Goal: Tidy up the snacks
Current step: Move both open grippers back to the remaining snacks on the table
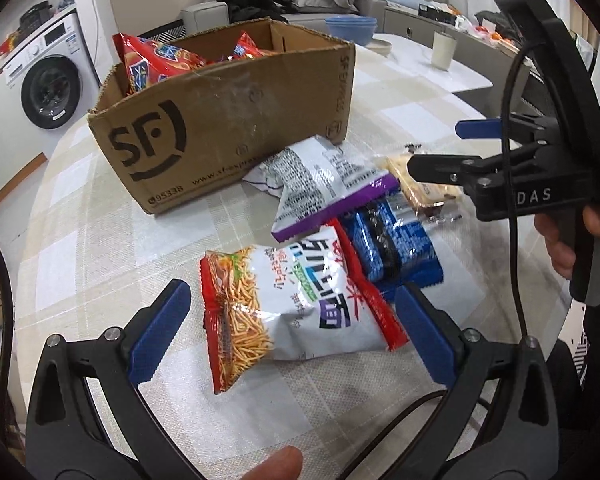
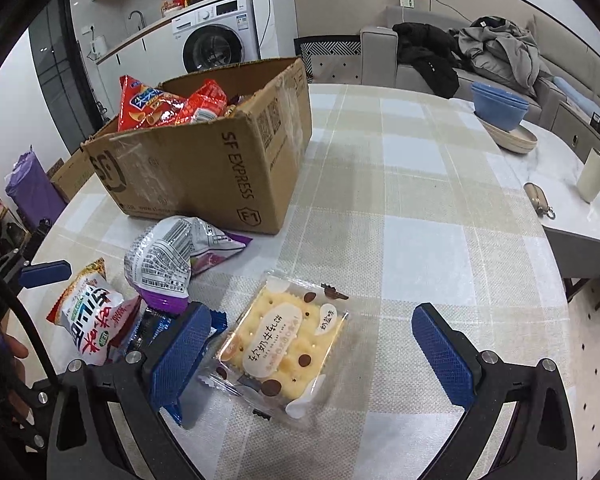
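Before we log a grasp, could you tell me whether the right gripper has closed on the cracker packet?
No, the right gripper is open, its fingers apart beside the cracker packet.

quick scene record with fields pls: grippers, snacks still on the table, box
left gripper: open, around the noodle snack bag
right gripper: open, around the cracker pack
also loose on table: silver and purple bag, blue packs
cardboard box: open top, red snack bags inside
table: checked cloth

The room is evenly lit, shadows are soft, edges are bent and darkened, and the noodle snack bag (image 1: 300,304) is marked by glare.
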Motion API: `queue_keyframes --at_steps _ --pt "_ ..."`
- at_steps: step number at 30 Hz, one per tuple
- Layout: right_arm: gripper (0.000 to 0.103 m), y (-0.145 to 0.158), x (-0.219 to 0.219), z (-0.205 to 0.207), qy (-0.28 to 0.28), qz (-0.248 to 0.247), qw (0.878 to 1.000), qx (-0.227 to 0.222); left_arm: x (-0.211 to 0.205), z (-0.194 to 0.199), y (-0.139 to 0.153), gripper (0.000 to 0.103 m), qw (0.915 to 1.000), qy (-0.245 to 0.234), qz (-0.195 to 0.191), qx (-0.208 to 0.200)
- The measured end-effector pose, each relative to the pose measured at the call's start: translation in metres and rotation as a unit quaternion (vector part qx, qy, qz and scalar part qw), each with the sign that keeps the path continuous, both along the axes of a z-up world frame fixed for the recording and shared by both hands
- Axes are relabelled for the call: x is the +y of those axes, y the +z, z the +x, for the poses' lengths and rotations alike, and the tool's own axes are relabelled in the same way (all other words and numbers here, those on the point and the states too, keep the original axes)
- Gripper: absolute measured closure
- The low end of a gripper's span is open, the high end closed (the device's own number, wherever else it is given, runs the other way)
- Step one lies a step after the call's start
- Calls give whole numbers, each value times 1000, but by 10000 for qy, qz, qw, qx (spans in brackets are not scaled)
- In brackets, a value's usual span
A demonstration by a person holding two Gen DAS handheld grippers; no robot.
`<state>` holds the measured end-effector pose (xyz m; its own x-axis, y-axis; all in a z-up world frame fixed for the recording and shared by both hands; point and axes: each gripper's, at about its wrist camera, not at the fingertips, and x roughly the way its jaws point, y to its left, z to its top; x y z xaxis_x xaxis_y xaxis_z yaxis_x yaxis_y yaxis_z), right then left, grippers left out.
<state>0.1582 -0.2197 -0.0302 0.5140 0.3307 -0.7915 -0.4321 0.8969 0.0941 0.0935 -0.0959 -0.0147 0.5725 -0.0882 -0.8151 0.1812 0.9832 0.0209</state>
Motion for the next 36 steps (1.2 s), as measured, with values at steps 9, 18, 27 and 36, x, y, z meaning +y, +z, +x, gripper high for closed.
queue_keyframes --at_steps 9,18,27,36 --pt "1 -18 3 7 9 -137 9996 258 10 4 -5 1 9999 -1 -101 115" --pt "1 -25 6 12 -13 -171 9992 367 18 5 -5 1 9997 72 -130 186" --pt "1 -31 7 19 -304 -69 9990 327 17 7 -8 1 9986 200 -412 247" --pt "1 -34 4 19 -177 -600 9973 371 19 8 -11 1 9991 193 -199 325"
